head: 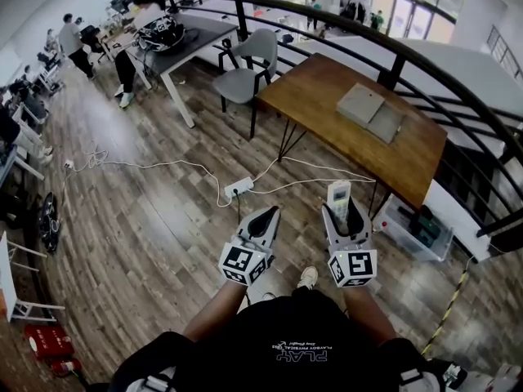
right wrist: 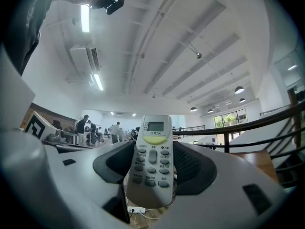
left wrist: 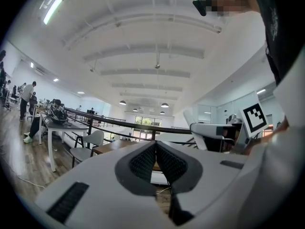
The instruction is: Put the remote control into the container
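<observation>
A white remote control point(right wrist: 152, 159) with a small screen and grey buttons stands upright between the jaws of my right gripper point(right wrist: 151, 149), which is shut on it. In the head view the remote control point(head: 338, 193) sticks out past the right gripper point(head: 340, 208), held in the air above the wooden floor. My left gripper point(head: 265, 216) hangs beside it at the same height; its jaws meet at the tips with nothing between them point(left wrist: 155, 147). A flat grey container point(head: 372, 109) lies on the brown wooden table point(head: 327, 96) ahead, well beyond both grippers.
A clear plastic bin point(head: 413, 230) with dark things stands on the floor under the table's right end. A white power strip point(head: 239, 188) and cables cross the floor ahead. A grey chair point(head: 245, 76) stands left of the table. A black railing point(head: 425, 64) runs behind. People stand far left.
</observation>
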Demonstrator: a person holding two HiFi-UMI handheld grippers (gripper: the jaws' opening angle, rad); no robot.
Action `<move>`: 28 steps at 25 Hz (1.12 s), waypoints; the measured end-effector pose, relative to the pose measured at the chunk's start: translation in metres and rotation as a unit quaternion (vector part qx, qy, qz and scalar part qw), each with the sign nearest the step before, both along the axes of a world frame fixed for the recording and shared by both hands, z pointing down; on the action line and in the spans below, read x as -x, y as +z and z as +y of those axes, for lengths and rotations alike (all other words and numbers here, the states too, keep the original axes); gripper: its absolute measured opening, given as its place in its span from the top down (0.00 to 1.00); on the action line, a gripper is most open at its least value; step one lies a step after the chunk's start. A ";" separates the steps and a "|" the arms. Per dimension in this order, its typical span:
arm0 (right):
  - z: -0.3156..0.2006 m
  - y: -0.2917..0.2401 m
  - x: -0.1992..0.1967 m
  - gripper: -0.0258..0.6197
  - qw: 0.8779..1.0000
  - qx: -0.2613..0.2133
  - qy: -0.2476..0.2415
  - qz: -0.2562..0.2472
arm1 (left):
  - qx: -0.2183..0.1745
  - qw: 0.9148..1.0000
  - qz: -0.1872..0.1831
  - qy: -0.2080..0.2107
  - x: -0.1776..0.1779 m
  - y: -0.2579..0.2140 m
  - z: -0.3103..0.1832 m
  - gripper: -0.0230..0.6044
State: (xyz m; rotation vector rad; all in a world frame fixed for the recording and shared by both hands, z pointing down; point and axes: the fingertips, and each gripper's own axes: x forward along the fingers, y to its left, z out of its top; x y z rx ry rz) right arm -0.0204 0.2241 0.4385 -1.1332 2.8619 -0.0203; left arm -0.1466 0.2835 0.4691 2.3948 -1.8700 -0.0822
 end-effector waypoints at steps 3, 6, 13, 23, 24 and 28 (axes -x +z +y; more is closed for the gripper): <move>-0.023 0.001 -0.005 0.56 1.000 0.000 -0.001 -0.002 | -0.004 1.000 -0.002 -0.002 -0.004 -0.003 -0.023 0.95; -0.046 0.000 -0.009 0.56 1.000 0.000 -0.004 -0.006 | -0.005 1.000 -0.006 -0.007 -0.008 -0.005 -0.047 0.95; -0.091 -0.003 -0.020 0.56 1.000 -0.010 -0.018 -0.012 | -0.003 1.000 -0.015 -0.006 -0.028 -0.008 -0.094 0.95; -0.134 -0.003 -0.020 0.56 0.999 -0.003 -0.027 -0.022 | 0.016 1.000 -0.018 0.010 -0.045 0.001 -0.142 0.95; -0.142 -0.002 -0.015 0.56 0.999 -0.001 -0.024 -0.023 | 0.019 1.000 -0.018 0.013 -0.039 0.002 -0.149 0.95; -0.162 0.000 -0.014 0.56 1.000 -0.001 -0.008 -0.026 | 0.016 1.000 -0.016 0.019 -0.030 0.003 -0.171 0.95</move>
